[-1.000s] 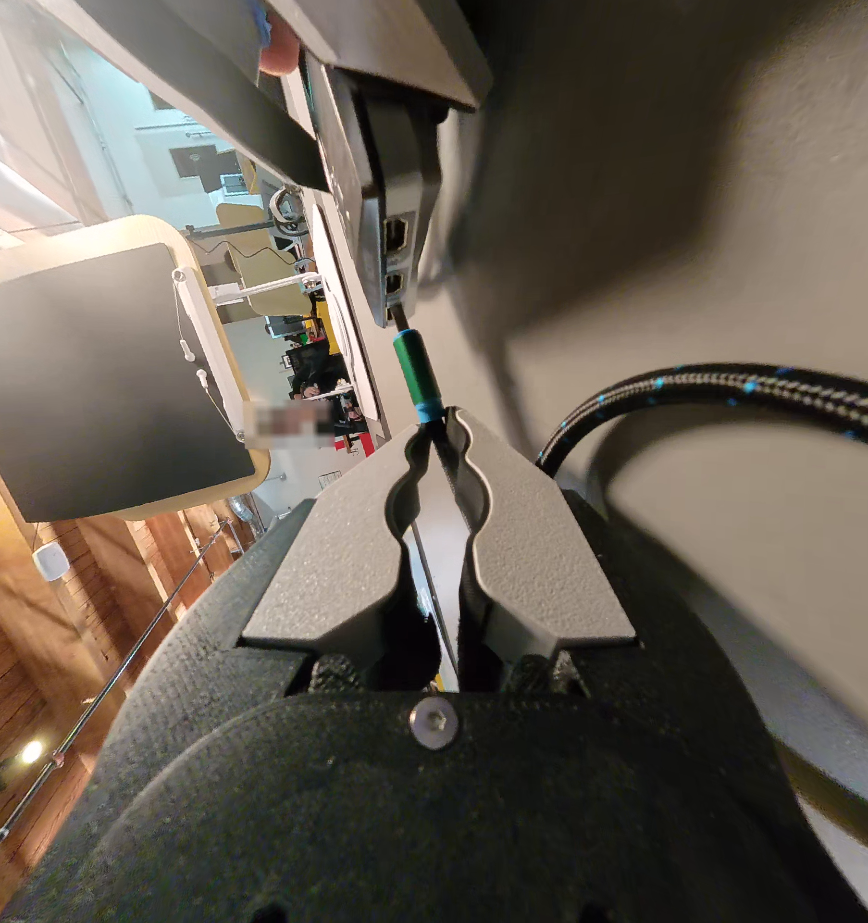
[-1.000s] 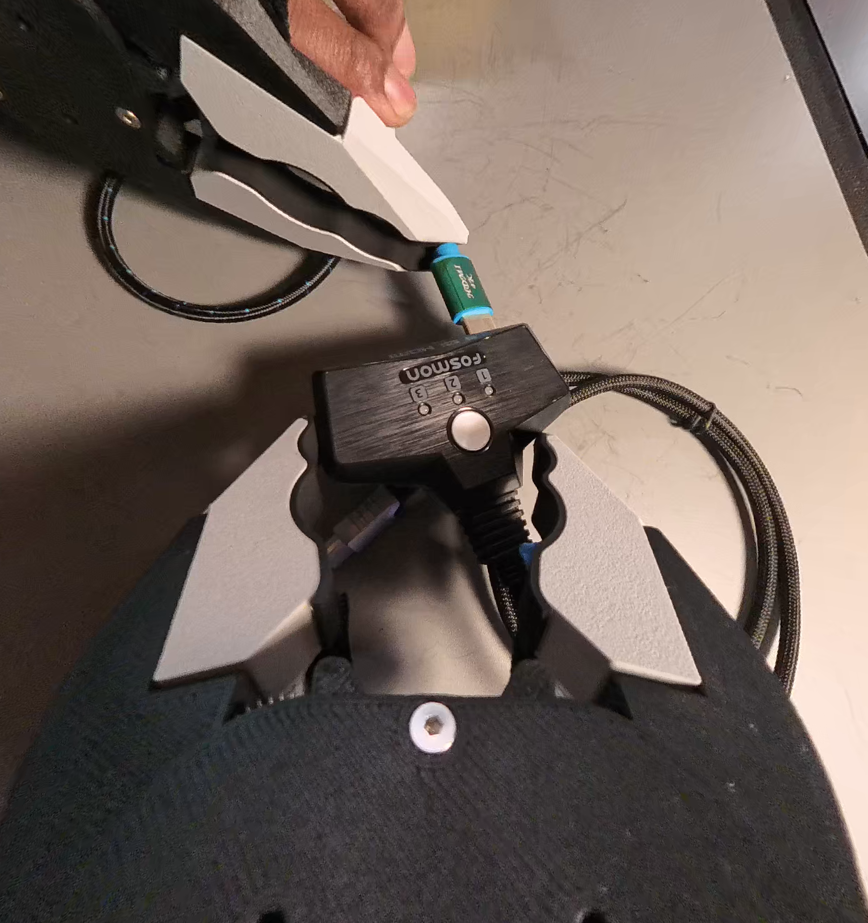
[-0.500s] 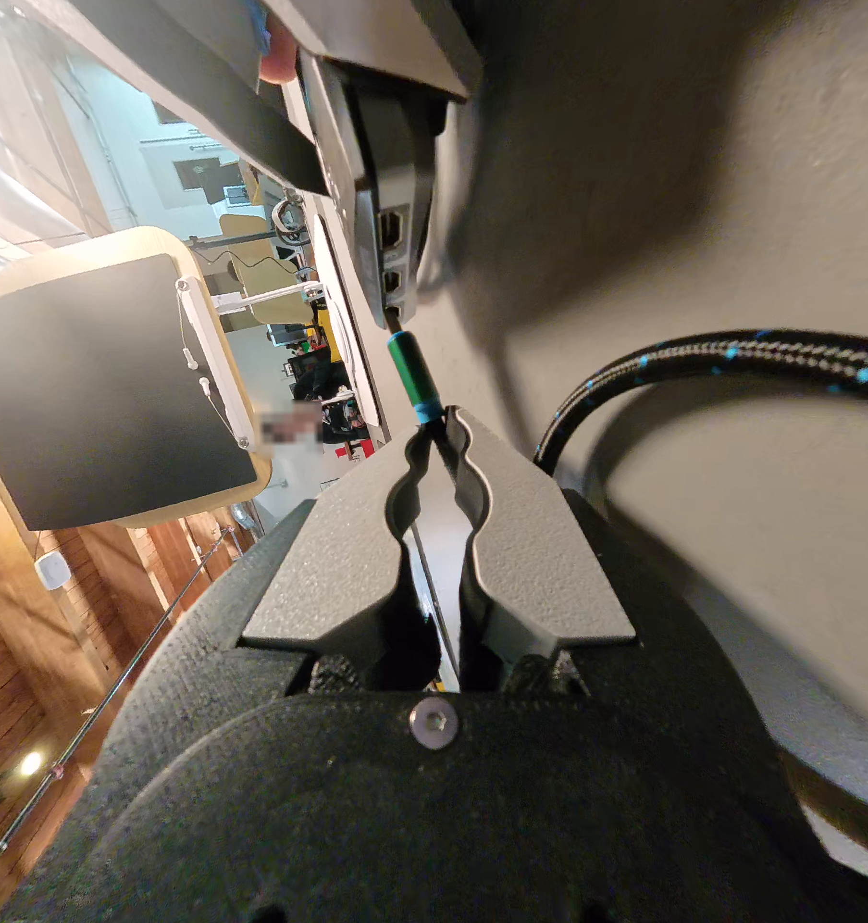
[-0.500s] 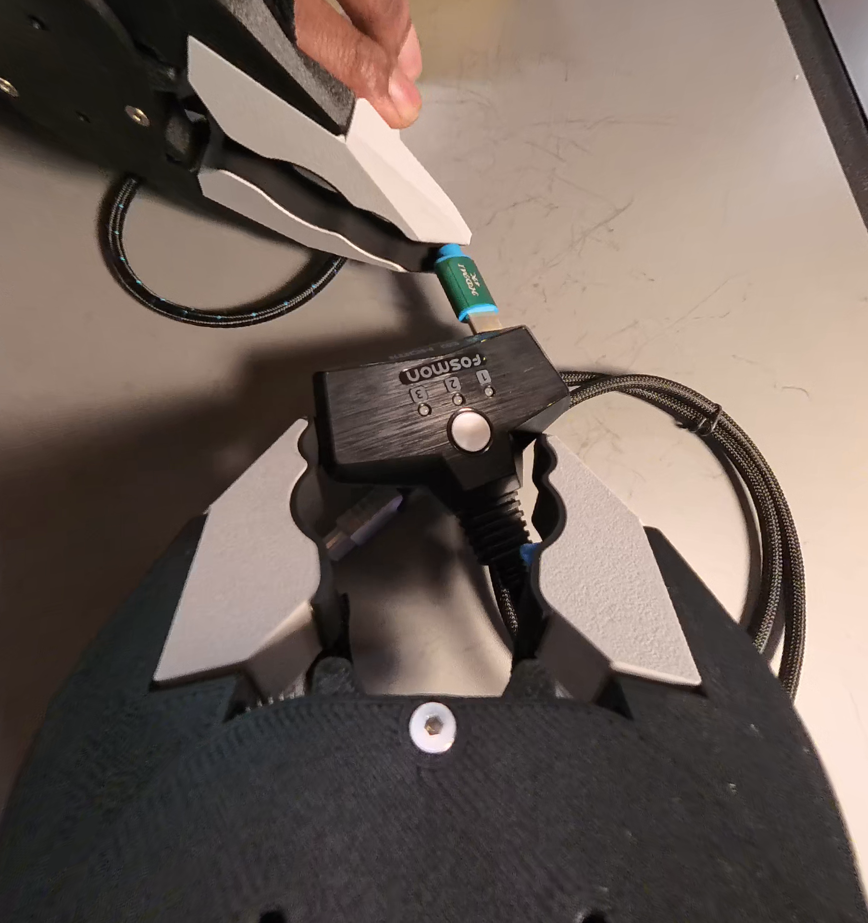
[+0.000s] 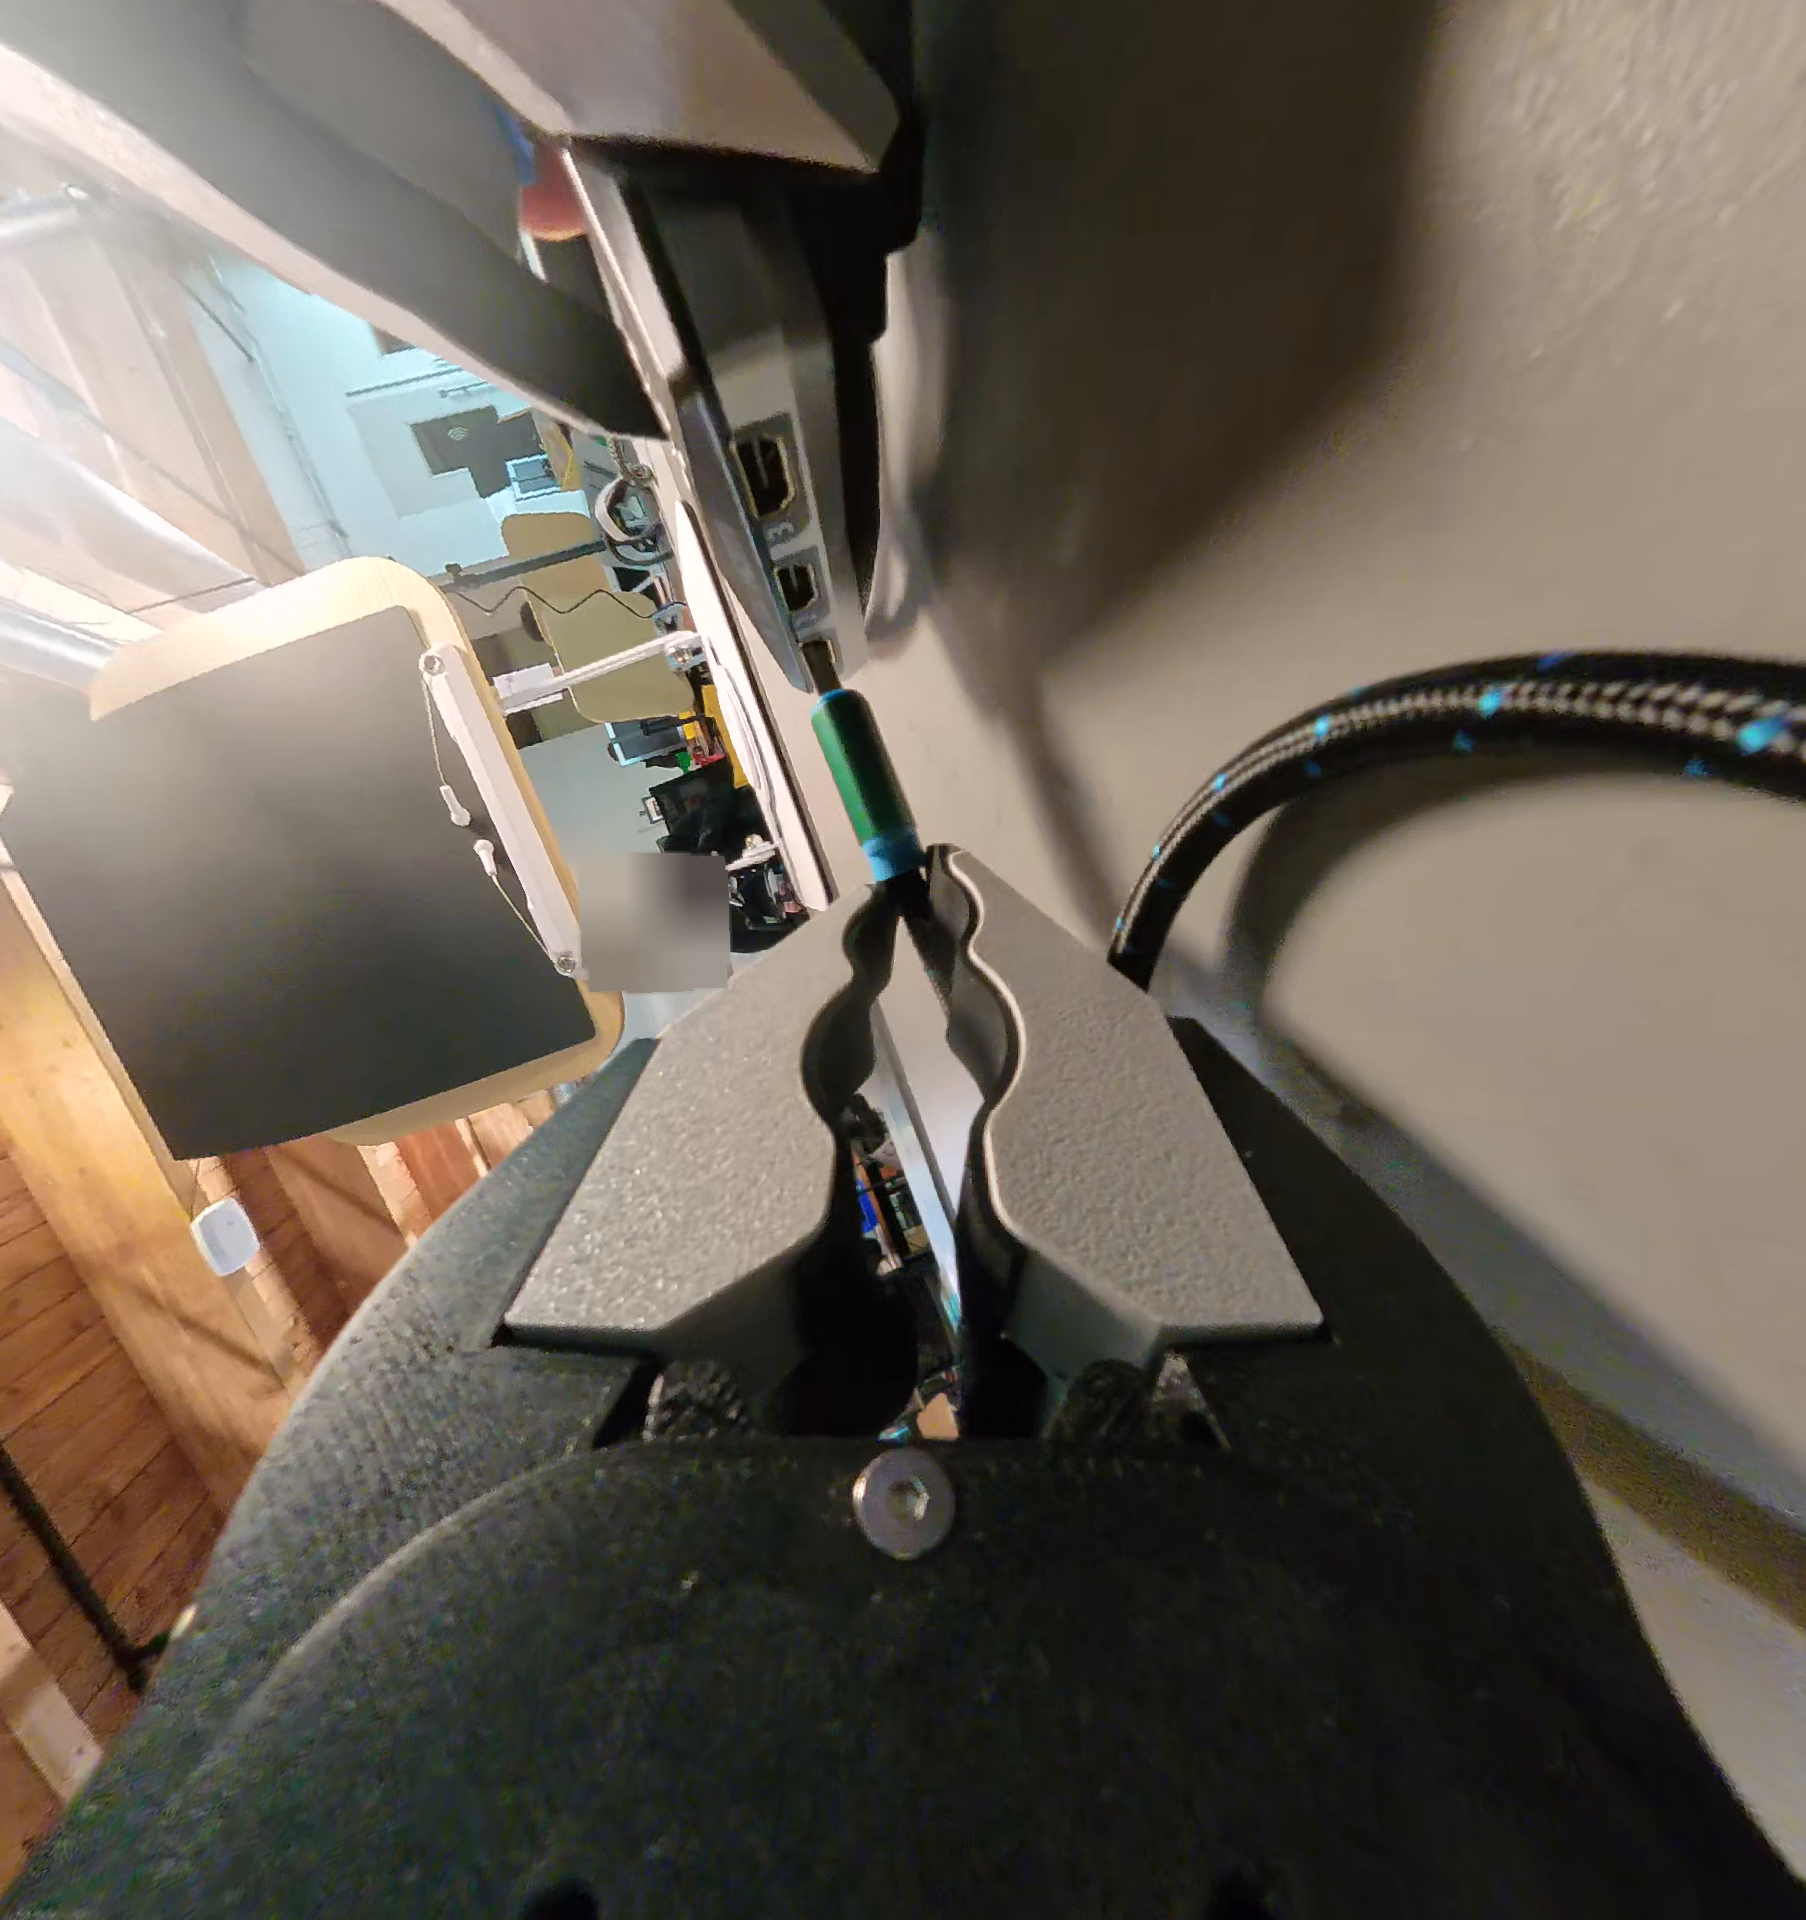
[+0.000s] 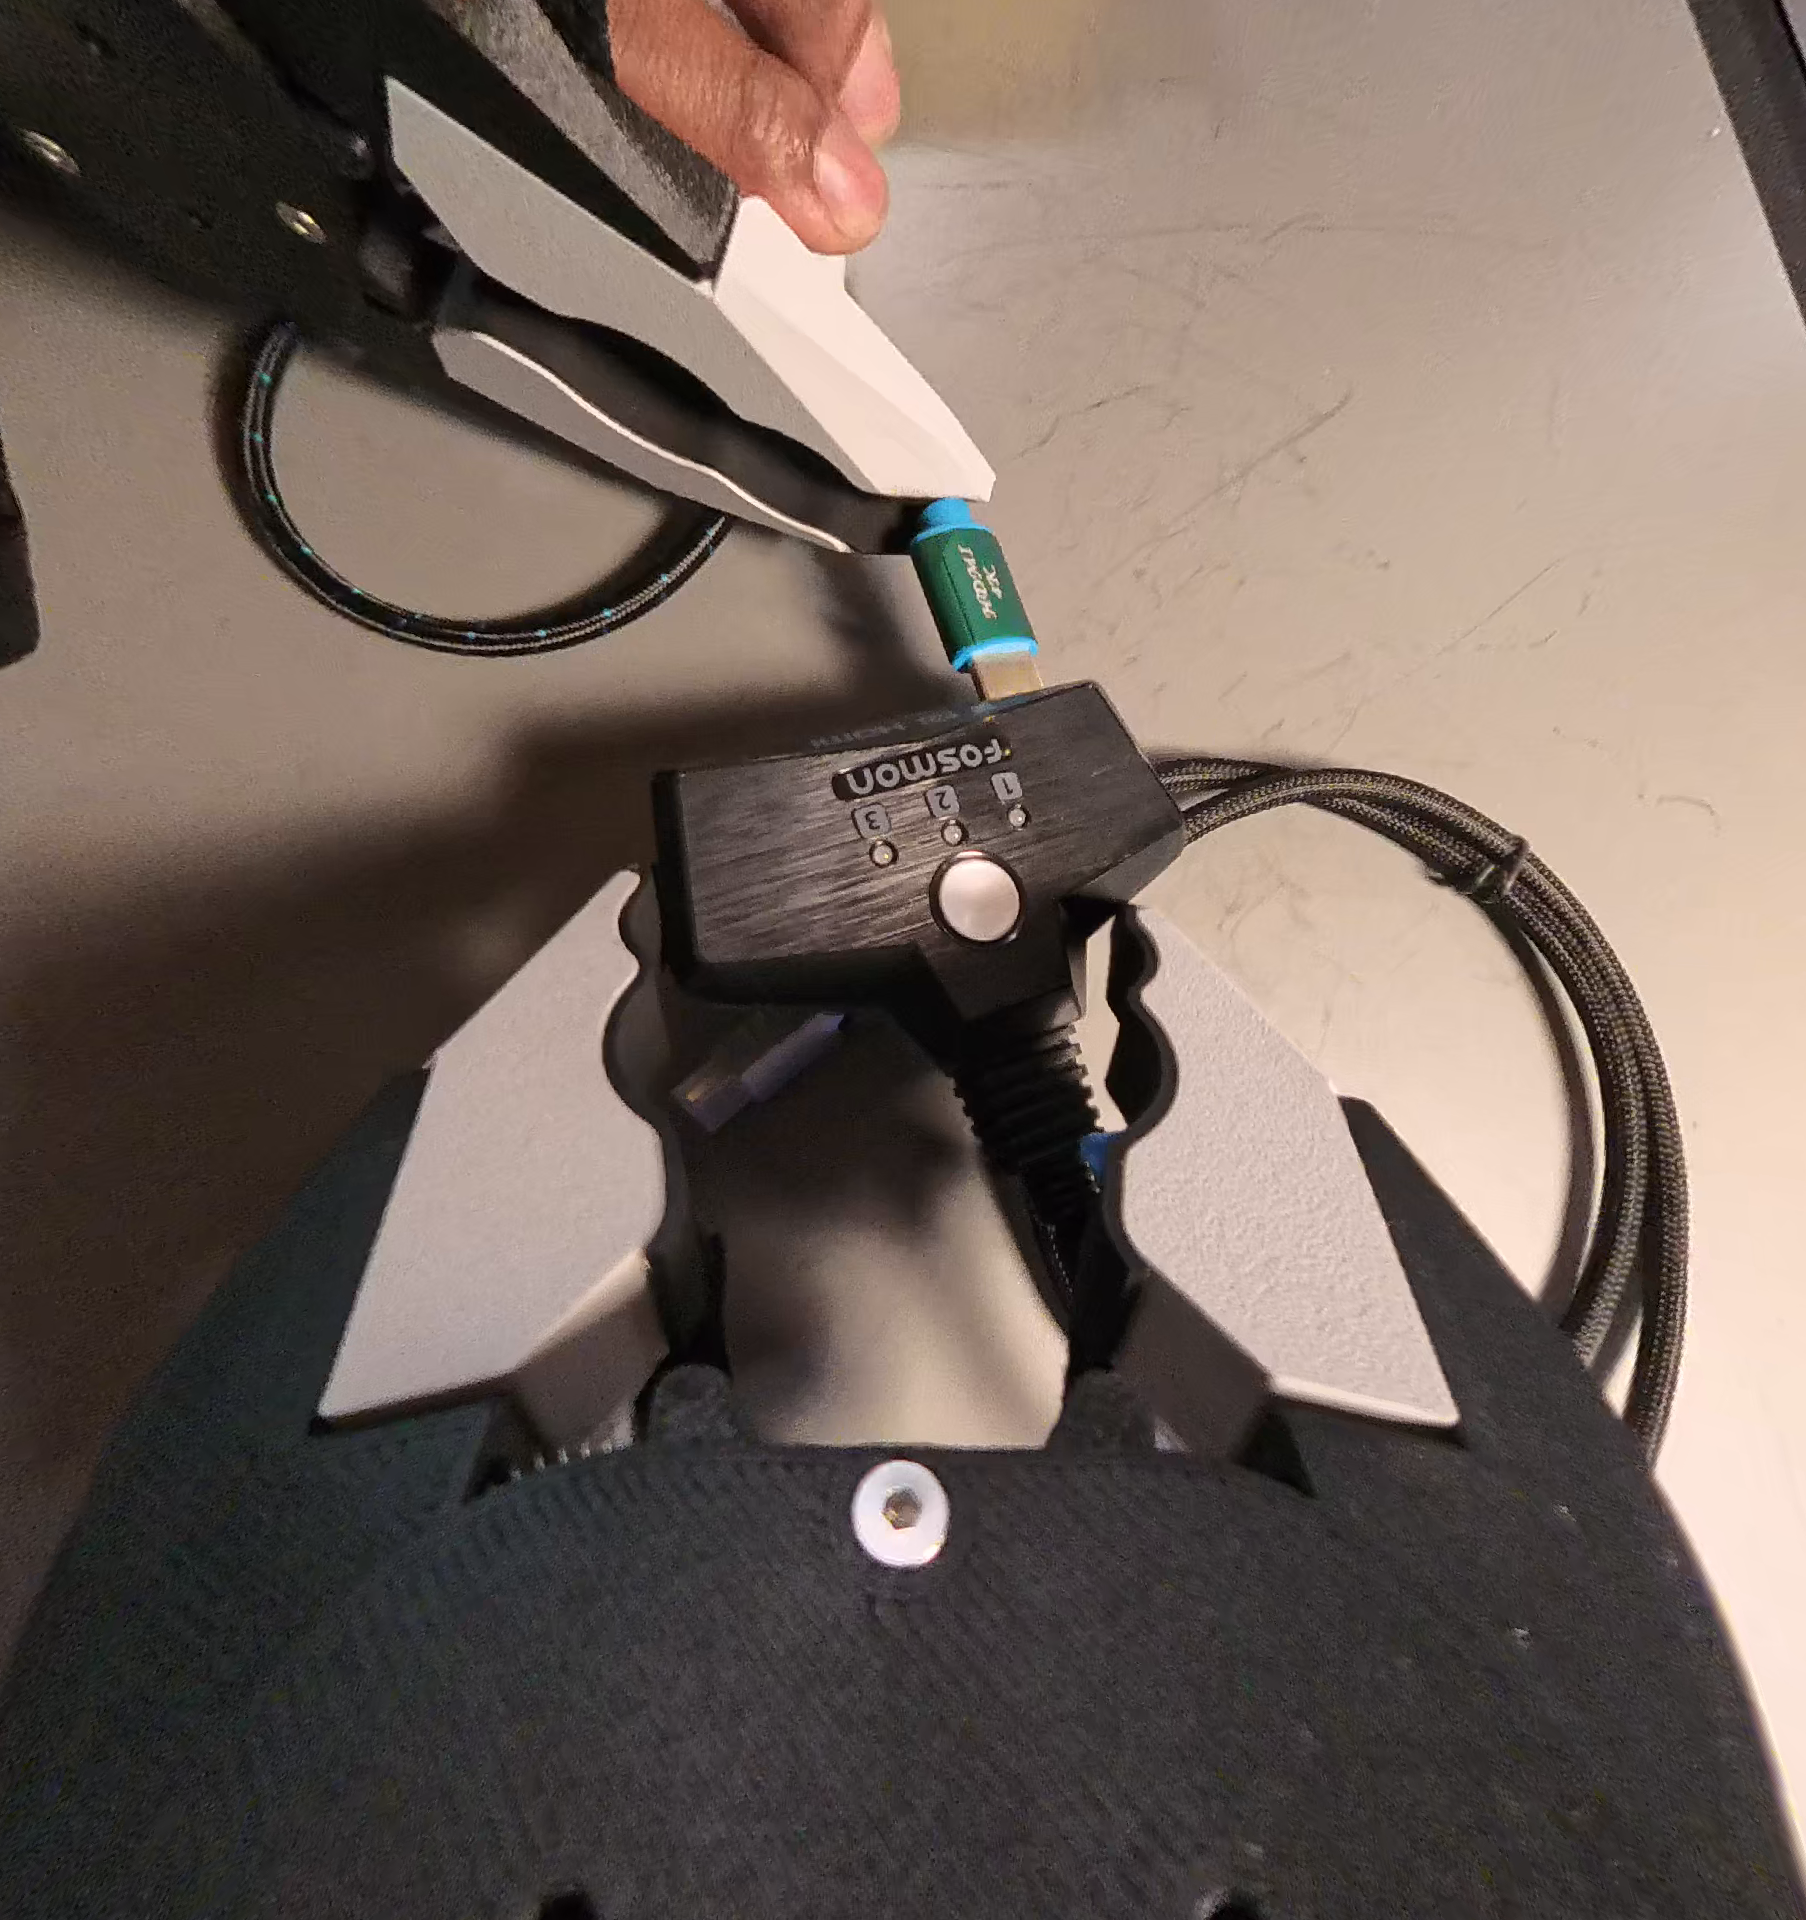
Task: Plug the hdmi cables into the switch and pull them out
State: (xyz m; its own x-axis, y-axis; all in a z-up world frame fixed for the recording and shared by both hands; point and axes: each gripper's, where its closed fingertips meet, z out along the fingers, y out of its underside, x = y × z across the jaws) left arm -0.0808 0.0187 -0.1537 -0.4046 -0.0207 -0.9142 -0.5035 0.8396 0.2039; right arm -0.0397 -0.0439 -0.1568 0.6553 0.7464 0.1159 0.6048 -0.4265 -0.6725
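Observation:
The black HDMI switch (image 6: 826,862) lies on the beige table, and my right gripper (image 6: 883,925) is shut on its rear end, one finger on each side of the cable neck. My left gripper (image 6: 909,499) is shut on the cable just behind a green HDMI plug (image 6: 972,597). The plug's gold tip sits in the rightmost port on the switch's far face, partly showing. In the left wrist view the green plug (image 5: 863,769) points from my left gripper (image 5: 914,883) into the lowest port of the switch (image 5: 774,499). Two ports above it stand empty.
The plug's blue-flecked braided cable (image 6: 463,613) loops on the table behind the left gripper. A black braided cable (image 6: 1605,1039) curves off the switch to the right. A silver plug (image 6: 764,1070) lies under the switch between my right fingers. A hand (image 6: 774,104) holds the left gripper. Spacing between my two grippers at the tips: around 8 cm.
A little more of the green plug's gold tip shows outside the switch than a second ago. The left gripper has shifted slightly. The right gripper keeps its hold on the switch.

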